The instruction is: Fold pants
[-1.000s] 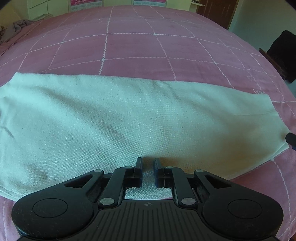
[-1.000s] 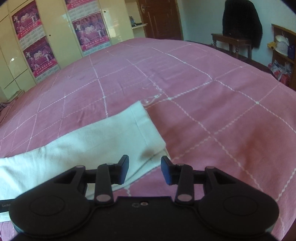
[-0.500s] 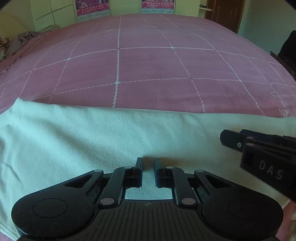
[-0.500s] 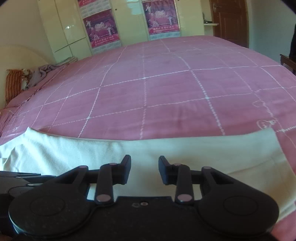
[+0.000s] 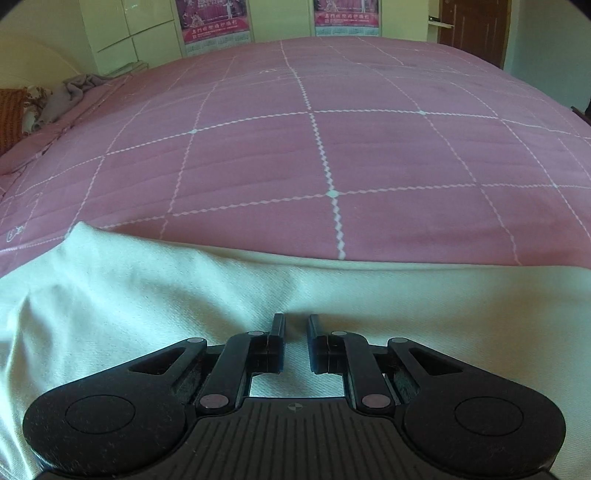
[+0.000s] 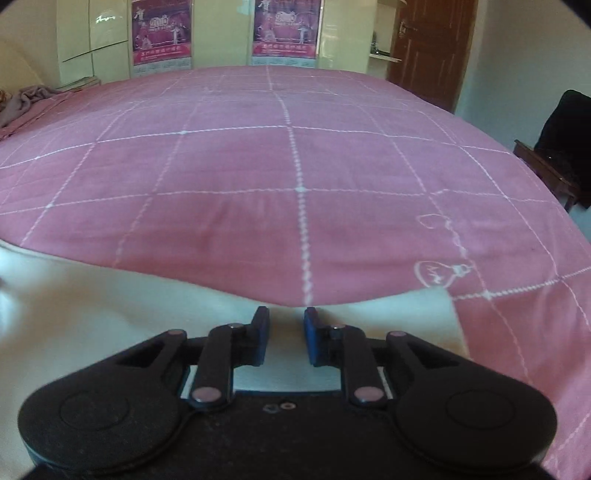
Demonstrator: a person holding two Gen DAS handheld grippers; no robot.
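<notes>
Pale cream pants lie across the near part of a pink checked bed. My left gripper is over them, its jaws narrow and shut on a fold of the cloth that puckers toward the fingertips. In the right wrist view the pants end at a hem corner to the right. My right gripper hangs at the pants' far edge. Its blue-padded jaws are closing with cloth between them, and a gap still shows.
The pink bed stretches far ahead in both views. A pillow and a grey cloth lie at its left end. Cupboards with posters and a brown door stand behind. A dark chair is off the right side.
The right gripper went from the leg's hem onto the pants, rolled level, and its jaws narrowed. The left gripper shifted along the pants, gap unchanged. The right gripper has left the left wrist view.
</notes>
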